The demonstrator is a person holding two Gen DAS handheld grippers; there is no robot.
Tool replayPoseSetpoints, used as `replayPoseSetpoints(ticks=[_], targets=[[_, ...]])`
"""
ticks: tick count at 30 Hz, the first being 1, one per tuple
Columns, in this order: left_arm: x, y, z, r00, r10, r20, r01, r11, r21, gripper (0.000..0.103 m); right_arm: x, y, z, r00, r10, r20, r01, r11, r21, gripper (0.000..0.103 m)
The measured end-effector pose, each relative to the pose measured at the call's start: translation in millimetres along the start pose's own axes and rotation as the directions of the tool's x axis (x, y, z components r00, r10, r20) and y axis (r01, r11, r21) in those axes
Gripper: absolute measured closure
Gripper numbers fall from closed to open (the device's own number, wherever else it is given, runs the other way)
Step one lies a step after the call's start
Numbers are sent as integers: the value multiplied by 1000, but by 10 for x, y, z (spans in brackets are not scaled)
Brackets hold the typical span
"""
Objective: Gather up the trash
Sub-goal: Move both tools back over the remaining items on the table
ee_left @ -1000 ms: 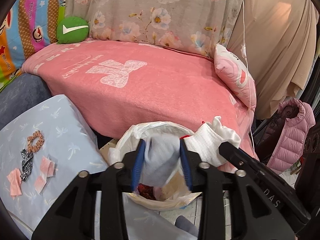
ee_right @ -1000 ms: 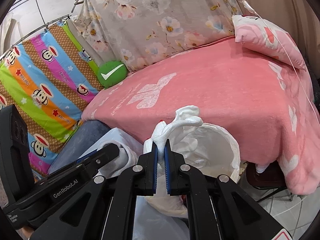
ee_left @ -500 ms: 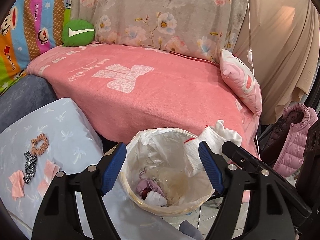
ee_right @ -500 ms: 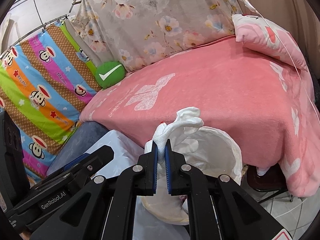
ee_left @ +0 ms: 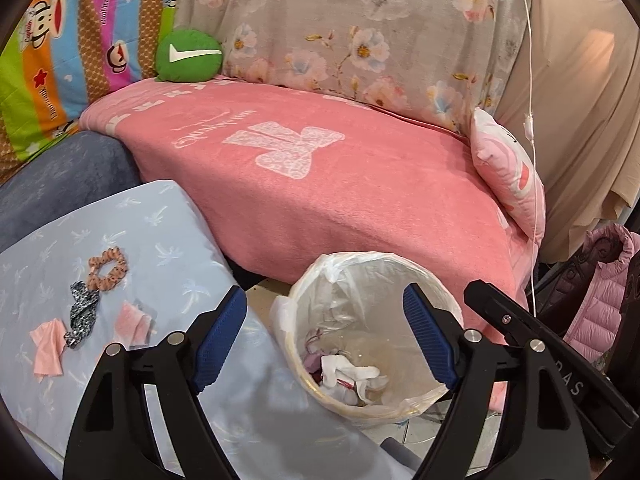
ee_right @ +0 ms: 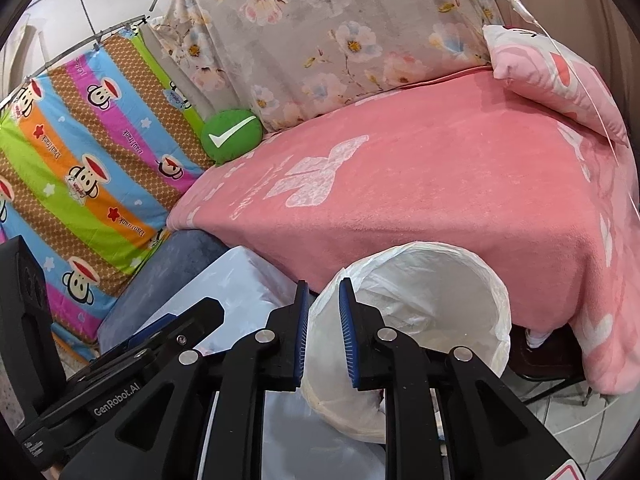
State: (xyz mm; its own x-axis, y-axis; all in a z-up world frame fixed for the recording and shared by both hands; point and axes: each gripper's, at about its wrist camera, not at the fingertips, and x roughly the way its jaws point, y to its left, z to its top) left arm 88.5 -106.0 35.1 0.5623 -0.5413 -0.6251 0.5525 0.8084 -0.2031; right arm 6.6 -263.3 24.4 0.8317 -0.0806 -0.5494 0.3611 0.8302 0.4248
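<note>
left claw body point(ee_right: 116, 394): "GenRobot.AI" | striped monkey sheet point(ee_right: 92, 152), left of frame: "Paul Frank" repeated | green cushion point(ee_right: 231, 134): white swoosh | pink blanket point(ee_left: 280, 152): script unreadable

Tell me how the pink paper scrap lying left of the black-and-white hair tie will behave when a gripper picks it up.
The pink paper scrap looks thin and wrinkled, so it is probably very light and floppy. It lies flat on the soft blue cloth, so the pads may catch cloth too. Its ragged edges suggest it may tear.
</note>
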Motion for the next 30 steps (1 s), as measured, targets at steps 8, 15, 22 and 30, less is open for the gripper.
replayPoseSetpoints(ticks=[8, 15, 22, 30], targets=[[-142, 304, -87, 998, 61, 11, -61, 997, -47, 26, 110, 304, -135, 999, 29, -42, -32, 998, -53, 80], [-288, 608, -162, 994, 104, 22, -102, 990, -93, 26, 206, 613, -281, 995, 56, -80, -64, 993, -103, 79], [-395, 929, -257, 989, 146, 18, -141, 979, -146, 26, 324, 921, -419, 990, 78, -120, -96, 983, -154, 79], [-497, 1305, -389, 981, 194, -1, -191, 960, -206, 26, 484, 1263, -612, 981, 95, -172, -129, 971, -200, 78]])
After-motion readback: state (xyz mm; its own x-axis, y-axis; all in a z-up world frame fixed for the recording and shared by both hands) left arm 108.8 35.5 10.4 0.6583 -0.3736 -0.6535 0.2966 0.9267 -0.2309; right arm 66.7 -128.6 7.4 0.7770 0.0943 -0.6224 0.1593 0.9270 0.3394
